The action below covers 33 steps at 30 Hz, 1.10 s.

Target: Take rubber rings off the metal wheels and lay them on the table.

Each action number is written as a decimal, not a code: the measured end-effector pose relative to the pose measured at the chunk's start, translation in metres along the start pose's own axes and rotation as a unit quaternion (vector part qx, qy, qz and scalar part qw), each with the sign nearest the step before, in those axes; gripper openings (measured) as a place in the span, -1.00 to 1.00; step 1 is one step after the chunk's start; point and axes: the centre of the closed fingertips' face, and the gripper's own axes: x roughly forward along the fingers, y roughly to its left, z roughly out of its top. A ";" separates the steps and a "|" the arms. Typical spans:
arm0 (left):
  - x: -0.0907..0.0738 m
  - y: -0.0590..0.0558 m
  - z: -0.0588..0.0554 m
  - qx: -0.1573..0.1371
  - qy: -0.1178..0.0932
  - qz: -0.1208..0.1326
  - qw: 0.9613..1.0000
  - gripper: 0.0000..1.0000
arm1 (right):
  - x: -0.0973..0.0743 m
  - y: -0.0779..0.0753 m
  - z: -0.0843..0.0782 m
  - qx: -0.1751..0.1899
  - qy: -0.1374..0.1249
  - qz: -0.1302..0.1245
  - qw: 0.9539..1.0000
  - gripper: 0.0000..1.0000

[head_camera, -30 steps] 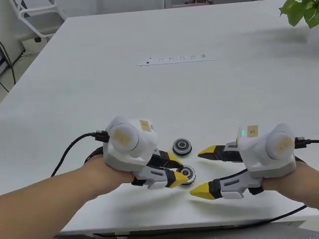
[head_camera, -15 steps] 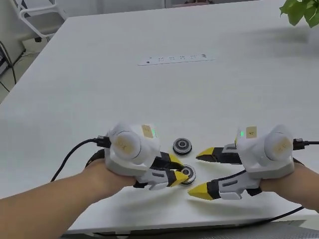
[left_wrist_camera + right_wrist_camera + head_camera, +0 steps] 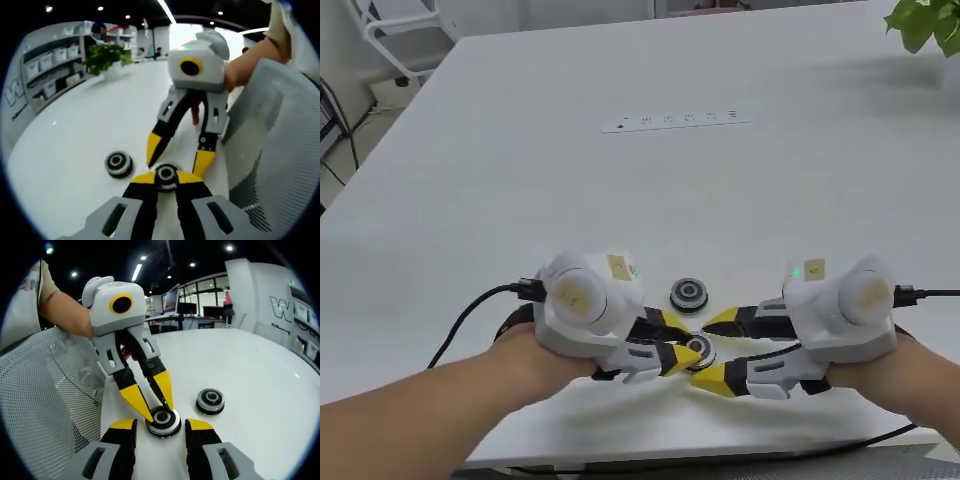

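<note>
Round rubber-ringed wheel (image 3: 698, 349) clamped in left tongs (image 3: 681, 344); right tongs (image 3: 711, 351) spread.

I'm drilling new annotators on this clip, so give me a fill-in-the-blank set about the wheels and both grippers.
The white table carries ___ metal wheels. The left gripper is shut on the ___ wheel; the other wheel lies free. The right gripper holds its jaws ___, one either side of the clamped wheel.
Missing: two; nearer; open
</note>
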 end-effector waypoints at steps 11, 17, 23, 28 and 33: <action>0.000 0.001 0.000 -0.001 -0.002 0.004 1.000 -0.73 | 0.000 -0.003 0.000 0.005 -0.006 -0.009 1.000 -0.46; 0.000 0.000 0.000 -0.002 -0.003 0.005 1.000 -0.73 | -0.003 -0.003 -0.001 0.006 -0.007 -0.009 1.000 -0.49; 0.000 0.000 0.000 -0.004 -0.005 0.007 1.000 -0.73 | -0.008 -0.003 -0.005 0.012 -0.008 -0.012 1.000 -0.52; 0.000 0.000 0.000 -0.006 -0.007 0.008 1.000 -0.73 | -0.011 -0.004 -0.007 0.015 -0.006 -0.013 1.000 -0.57; 0.000 0.000 0.000 -0.006 -0.008 0.009 1.000 -0.73 | -0.013 -0.004 -0.008 0.019 -0.006 -0.014 1.000 -0.61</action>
